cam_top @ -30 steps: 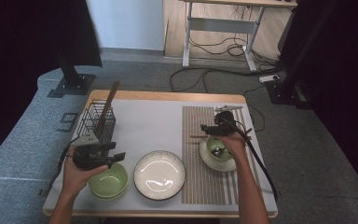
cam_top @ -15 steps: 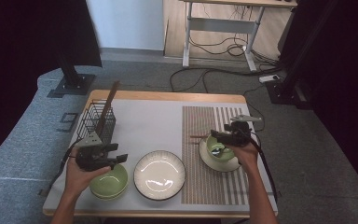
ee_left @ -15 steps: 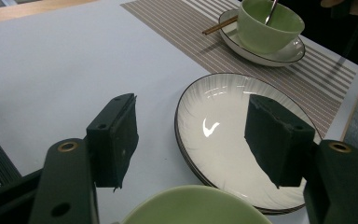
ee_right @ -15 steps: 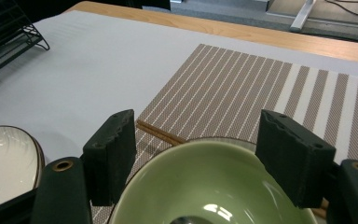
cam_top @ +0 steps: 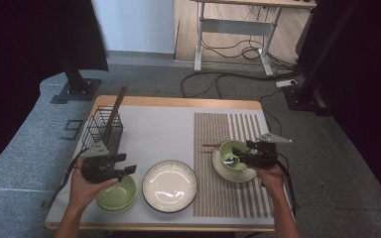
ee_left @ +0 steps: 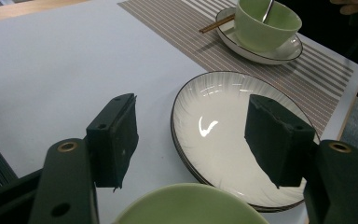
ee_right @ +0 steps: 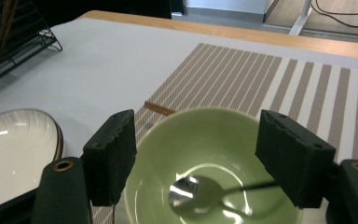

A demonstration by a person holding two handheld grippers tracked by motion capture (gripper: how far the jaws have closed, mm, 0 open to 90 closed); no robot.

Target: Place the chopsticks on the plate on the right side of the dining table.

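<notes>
My right gripper point(cam_top: 244, 155) is open, just right of a green bowl point(cam_top: 232, 152) that stands on a white saucer point(cam_top: 238, 174). In the right gripper view the jaws straddle the bowl point(ee_right: 205, 140) from above, and a metal spoon point(ee_right: 191, 193) lies inside it, untouched. A chopstick point(cam_top: 211, 145) pokes out at the bowl's left. My left gripper point(cam_top: 126, 164) is open and hovers over a second green bowl point(cam_top: 115, 194) at the front left. Its own view point(ee_left: 191, 135) looks across that bowl's rim point(ee_left: 191, 205) at a white ribbed plate point(ee_left: 233, 135).
A black wire basket point(cam_top: 101, 129) holding wooden sticks stands at the back left. A brown striped placemat point(cam_top: 228, 124) covers the table's right half, under the saucer. The white plate point(cam_top: 169, 186) sits at the front centre.
My right gripper has drawn back to the right and towards the person, away from the top of the bowl. The left gripper has barely moved.
</notes>
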